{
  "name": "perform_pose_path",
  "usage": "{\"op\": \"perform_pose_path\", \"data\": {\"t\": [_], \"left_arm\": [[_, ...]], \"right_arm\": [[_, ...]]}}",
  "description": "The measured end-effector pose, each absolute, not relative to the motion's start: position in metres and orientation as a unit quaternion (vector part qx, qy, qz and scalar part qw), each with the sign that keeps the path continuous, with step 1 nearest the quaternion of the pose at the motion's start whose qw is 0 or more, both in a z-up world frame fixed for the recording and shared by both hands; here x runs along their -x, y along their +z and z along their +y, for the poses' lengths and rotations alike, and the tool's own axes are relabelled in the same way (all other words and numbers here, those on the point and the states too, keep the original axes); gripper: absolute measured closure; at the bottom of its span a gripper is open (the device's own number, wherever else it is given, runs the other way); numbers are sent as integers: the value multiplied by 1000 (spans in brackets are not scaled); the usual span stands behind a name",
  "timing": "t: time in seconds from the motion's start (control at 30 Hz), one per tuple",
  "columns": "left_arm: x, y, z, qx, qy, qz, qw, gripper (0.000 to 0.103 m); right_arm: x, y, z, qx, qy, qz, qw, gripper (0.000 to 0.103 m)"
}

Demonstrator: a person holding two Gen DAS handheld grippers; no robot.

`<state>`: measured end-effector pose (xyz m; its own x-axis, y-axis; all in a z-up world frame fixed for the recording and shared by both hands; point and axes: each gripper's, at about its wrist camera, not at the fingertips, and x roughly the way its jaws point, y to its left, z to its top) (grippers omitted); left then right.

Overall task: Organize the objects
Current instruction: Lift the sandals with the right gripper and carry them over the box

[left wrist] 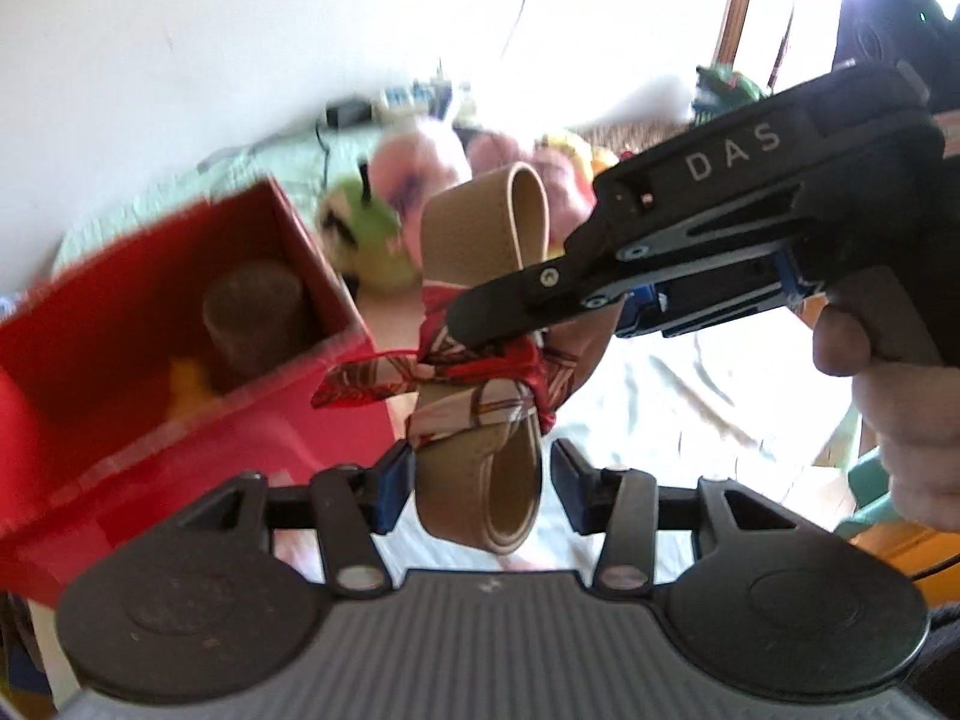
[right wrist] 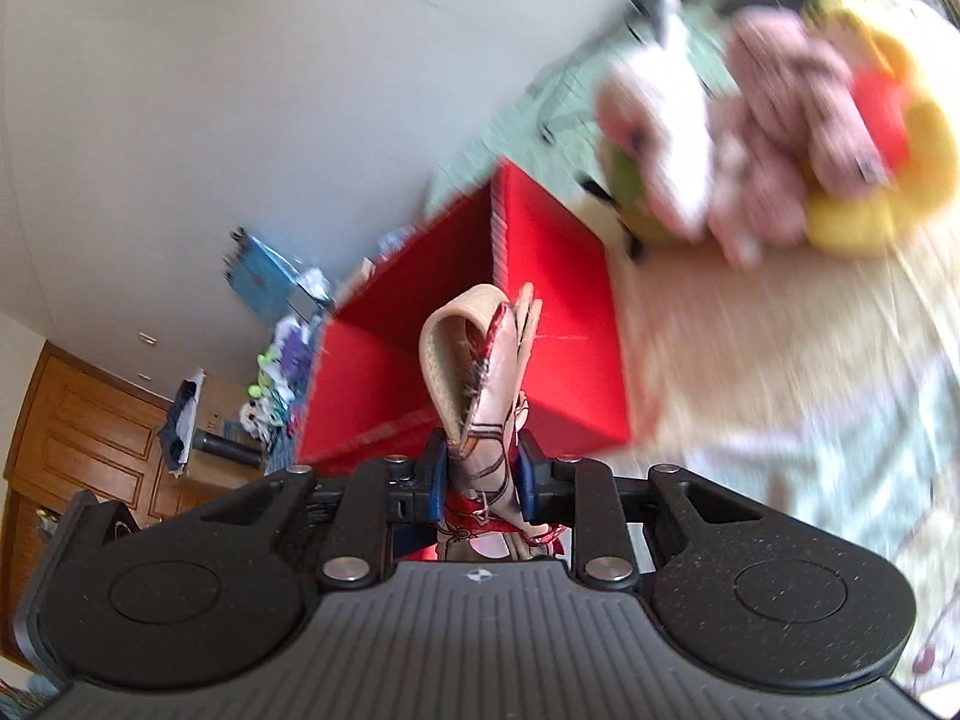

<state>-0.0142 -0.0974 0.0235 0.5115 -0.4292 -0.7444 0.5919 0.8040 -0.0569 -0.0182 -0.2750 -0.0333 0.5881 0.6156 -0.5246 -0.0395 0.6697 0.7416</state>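
A bed [left wrist: 690, 396] with pale green-and-white bedding carries an open red box [left wrist: 180, 372] and, behind it, a heap of plush toys [left wrist: 420, 180]

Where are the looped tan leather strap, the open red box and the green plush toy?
Looped tan leather strap [left wrist: 480, 222]: left wrist view, upper loop.
Open red box [left wrist: 198, 420]: left wrist view, front wall.
Green plush toy [left wrist: 366, 228]: left wrist view, body.

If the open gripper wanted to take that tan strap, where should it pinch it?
Probably the lower loop of the tan strap, which already hangs between the left gripper and its open fingers. Closing across the flat, thin bands from either side should suit. The right gripper already pinches the middle, where the red scarf is knotted.
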Motion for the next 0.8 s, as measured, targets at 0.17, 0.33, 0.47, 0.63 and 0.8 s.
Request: {"op": "perform_pose_path", "data": {"t": [0.17, 0.33, 0.47, 0.63, 0.8], "left_arm": [[-6, 46, -78, -89, -283, 362, 884, 56], [-34, 59, -50, -75, -259, 347, 898, 56], [-59, 55, -24, -68, -228, 352, 905, 56], [-81, 40, 11, -46, -198, 389, 898, 56], [-92, 15, 39, -23, -185, 441, 878, 56]], "right_arm": [[-10, -7, -257, -327, 226, 376, 837, 79], [-47, 5, -226, -300, 256, 368, 842, 80], [-80, 7, -194, -280, 276, 382, 836, 80], [-122, -7, -149, -249, 285, 429, 820, 81], [-160, -33, -109, -205, 279, 492, 799, 81]]}}
